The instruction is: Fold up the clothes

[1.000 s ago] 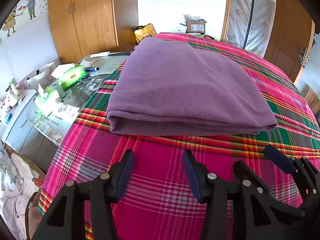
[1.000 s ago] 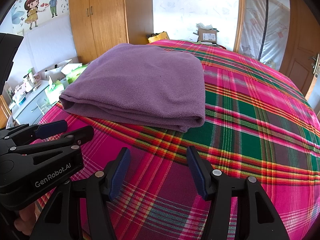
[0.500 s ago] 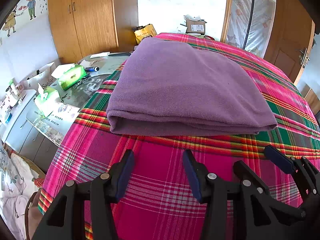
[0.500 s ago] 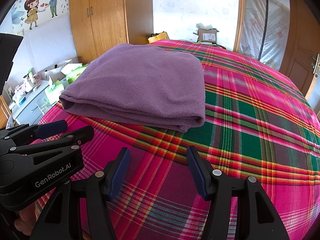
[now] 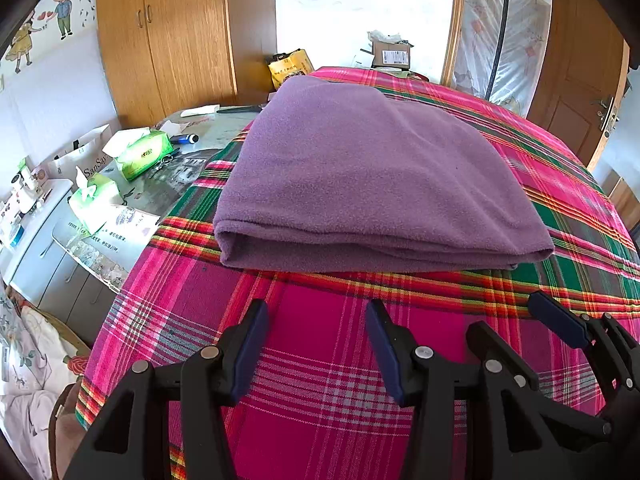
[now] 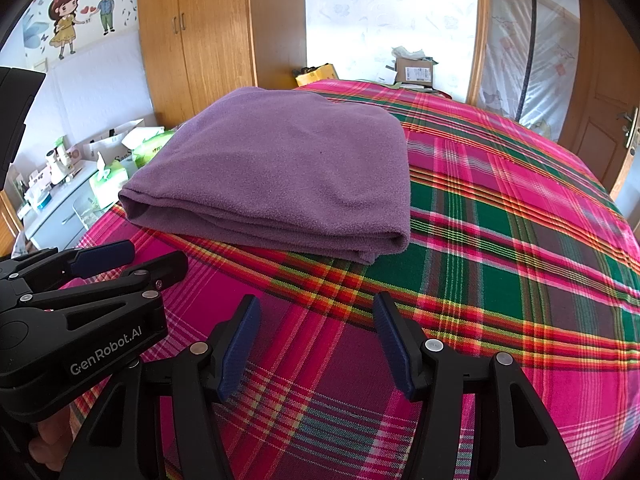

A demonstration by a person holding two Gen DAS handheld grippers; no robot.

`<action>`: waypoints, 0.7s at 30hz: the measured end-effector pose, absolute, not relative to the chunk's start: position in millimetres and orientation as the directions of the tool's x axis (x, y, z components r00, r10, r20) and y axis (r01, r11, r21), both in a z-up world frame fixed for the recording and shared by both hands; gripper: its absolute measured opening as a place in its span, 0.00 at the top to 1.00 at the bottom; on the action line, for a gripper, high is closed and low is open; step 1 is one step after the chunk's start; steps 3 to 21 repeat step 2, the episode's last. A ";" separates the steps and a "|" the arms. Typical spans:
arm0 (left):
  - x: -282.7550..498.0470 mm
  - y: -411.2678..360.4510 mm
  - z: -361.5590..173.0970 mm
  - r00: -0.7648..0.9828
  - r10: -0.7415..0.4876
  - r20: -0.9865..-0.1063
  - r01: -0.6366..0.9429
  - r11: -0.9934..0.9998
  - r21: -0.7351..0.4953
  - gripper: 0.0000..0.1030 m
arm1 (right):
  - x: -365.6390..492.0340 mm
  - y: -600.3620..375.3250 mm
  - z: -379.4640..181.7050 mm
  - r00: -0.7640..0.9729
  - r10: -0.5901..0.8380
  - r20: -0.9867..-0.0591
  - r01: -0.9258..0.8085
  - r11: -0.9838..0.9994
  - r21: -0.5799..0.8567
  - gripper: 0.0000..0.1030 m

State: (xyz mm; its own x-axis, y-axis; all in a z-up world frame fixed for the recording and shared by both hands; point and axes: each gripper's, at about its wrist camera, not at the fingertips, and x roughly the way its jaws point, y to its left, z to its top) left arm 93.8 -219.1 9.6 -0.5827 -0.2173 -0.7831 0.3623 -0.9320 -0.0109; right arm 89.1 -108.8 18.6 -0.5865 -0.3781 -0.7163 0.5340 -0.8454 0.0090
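A purple fleece garment (image 5: 360,176) lies folded in a flat rectangle on the plaid bedspread (image 5: 320,360); it also shows in the right wrist view (image 6: 280,176). My left gripper (image 5: 316,316) is open and empty, hovering over the bedspread a short way in front of the fold's near edge. My right gripper (image 6: 316,312) is open and empty, near the garment's front right corner. The right gripper shows at the lower right of the left wrist view (image 5: 516,320), the left gripper at the lower left of the right wrist view (image 6: 132,258).
A side table (image 5: 132,184) left of the bed holds green tissue packs (image 5: 140,152), papers and small items. Wooden wardrobe (image 5: 168,36) at back left, a door (image 5: 580,80) at right. A cardboard box (image 5: 390,54) and yellow bag (image 5: 290,66) lie beyond the bed.
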 end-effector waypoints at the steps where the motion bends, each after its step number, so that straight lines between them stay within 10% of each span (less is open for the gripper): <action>1: 94.0 -219.4 9.5 -0.583 -0.217 -0.783 0.362 -0.932 -0.011 0.50 | 89.1 -108.8 18.5 -0.587 -0.378 -0.716 0.534 -0.845 0.009 0.41; 21: 94.4 -219.3 9.4 -0.583 -0.217 -0.783 0.363 -0.932 -0.012 0.50 | 89.1 -108.7 18.5 -0.587 -0.378 -0.716 0.534 -0.845 0.009 0.41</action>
